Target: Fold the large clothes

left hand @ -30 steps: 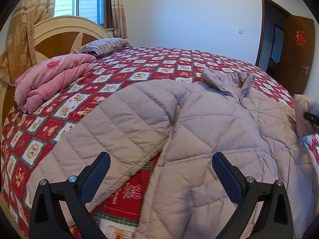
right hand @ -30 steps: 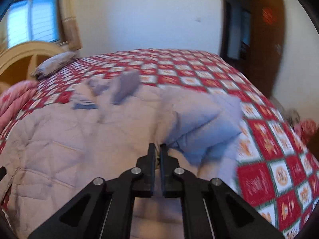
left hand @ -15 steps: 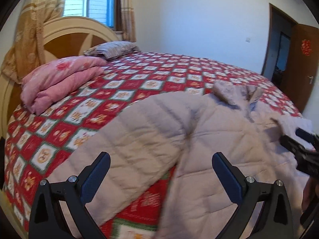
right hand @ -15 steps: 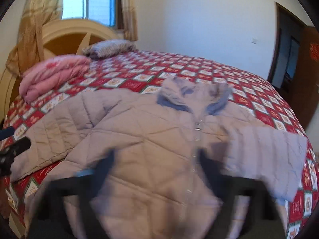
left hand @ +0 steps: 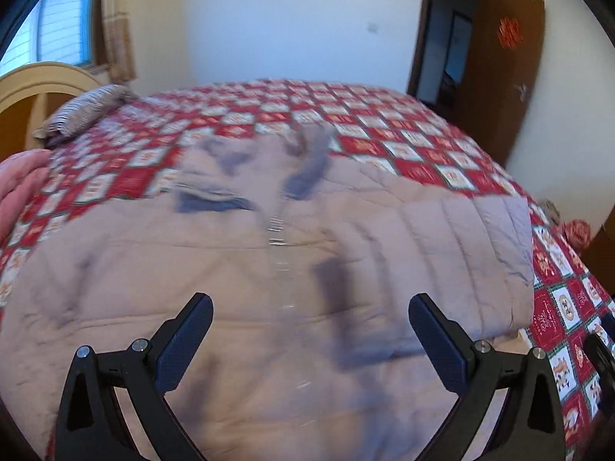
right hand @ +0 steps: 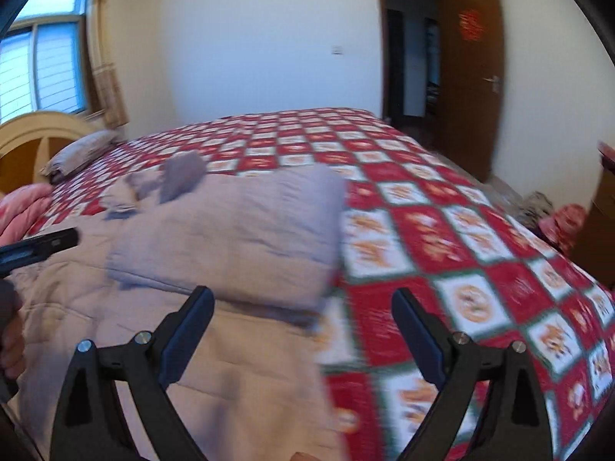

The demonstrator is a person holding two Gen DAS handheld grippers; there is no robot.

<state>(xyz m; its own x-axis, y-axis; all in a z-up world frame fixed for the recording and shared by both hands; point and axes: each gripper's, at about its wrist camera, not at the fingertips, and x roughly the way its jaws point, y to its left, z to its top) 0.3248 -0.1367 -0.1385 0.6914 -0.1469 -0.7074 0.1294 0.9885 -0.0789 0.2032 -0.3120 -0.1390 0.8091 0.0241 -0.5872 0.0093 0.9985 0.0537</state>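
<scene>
A large beige quilted jacket (left hand: 238, 299) lies front-up on the bed, zipper running down its middle, collar toward the far side. Its right sleeve (left hand: 461, 253) is folded in across the chest; it also shows in the right wrist view (right hand: 246, 238). My left gripper (left hand: 309, 330) is open and empty, hovering over the jacket's lower front. My right gripper (right hand: 303, 326) is open and empty, over the jacket's right edge where it meets the bedspread. The jacket (right hand: 192, 365) fills the lower left of the right wrist view. Both views are motion-blurred.
The bed has a red-and-white checkered bedspread (right hand: 461, 249). A striped pillow (left hand: 84, 111) and a pink folded quilt (left hand: 19, 180) lie by the wooden headboard (right hand: 34, 138) at the left. A brown door (right hand: 472, 73) stands open at the right.
My right gripper let go of the sleeve and opened; the sleeve now lies folded over the chest. My left gripper swung right, from over the left sleeve to over the jacket's front.
</scene>
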